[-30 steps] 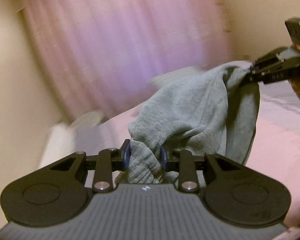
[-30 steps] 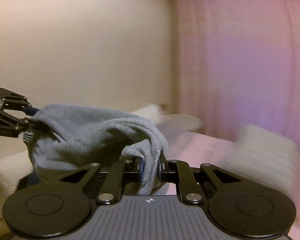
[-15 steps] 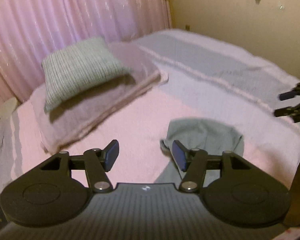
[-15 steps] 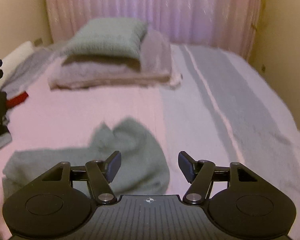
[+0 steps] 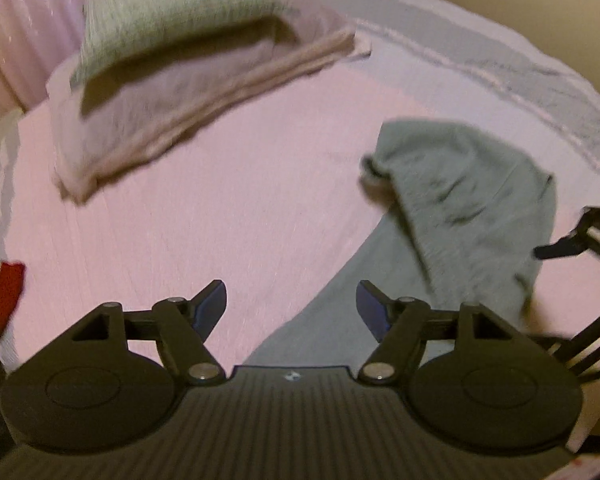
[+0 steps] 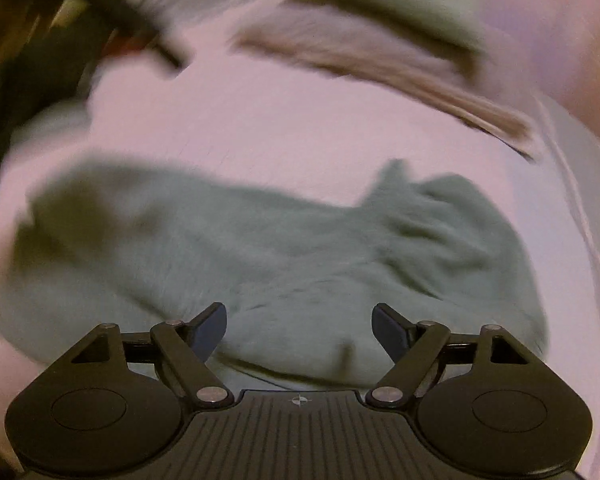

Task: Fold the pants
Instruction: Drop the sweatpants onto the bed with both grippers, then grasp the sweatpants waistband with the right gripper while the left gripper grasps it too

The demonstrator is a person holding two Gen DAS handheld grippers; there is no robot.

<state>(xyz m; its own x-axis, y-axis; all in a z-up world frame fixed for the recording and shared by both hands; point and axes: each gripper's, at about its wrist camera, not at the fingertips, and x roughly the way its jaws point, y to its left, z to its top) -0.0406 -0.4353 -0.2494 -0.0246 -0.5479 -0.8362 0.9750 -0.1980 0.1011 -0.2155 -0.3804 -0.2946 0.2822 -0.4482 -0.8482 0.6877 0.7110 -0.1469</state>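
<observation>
The grey pants [image 5: 452, 208] lie loosely spread on the pink bed cover [image 5: 220, 208], one end bunched and folded over. In the right wrist view the pants [image 6: 260, 248] stretch from left to right just ahead of my fingers. My left gripper [image 5: 290, 304] is open above the cover, with a strip of the pants beneath its right finger. My right gripper [image 6: 299, 326] is open and hovers over the near edge of the pants, holding nothing. The right gripper's tips show at the left wrist view's right edge [image 5: 572, 244]. Both views are blurred.
A grey cushion [image 5: 172, 4] rests on a folded beige blanket [image 5: 172, 96] at the head of the bed. Pink curtains [image 5: 16, 32] hang behind. A red item [image 5: 2, 296] lies at the left edge. A grey-striped part of the cover [image 5: 500, 60] runs along the right.
A second ago both grippers were shut on the pants and held them up. They let go, the pants dropped onto the bed, and both grippers have since moved lower and closer.
</observation>
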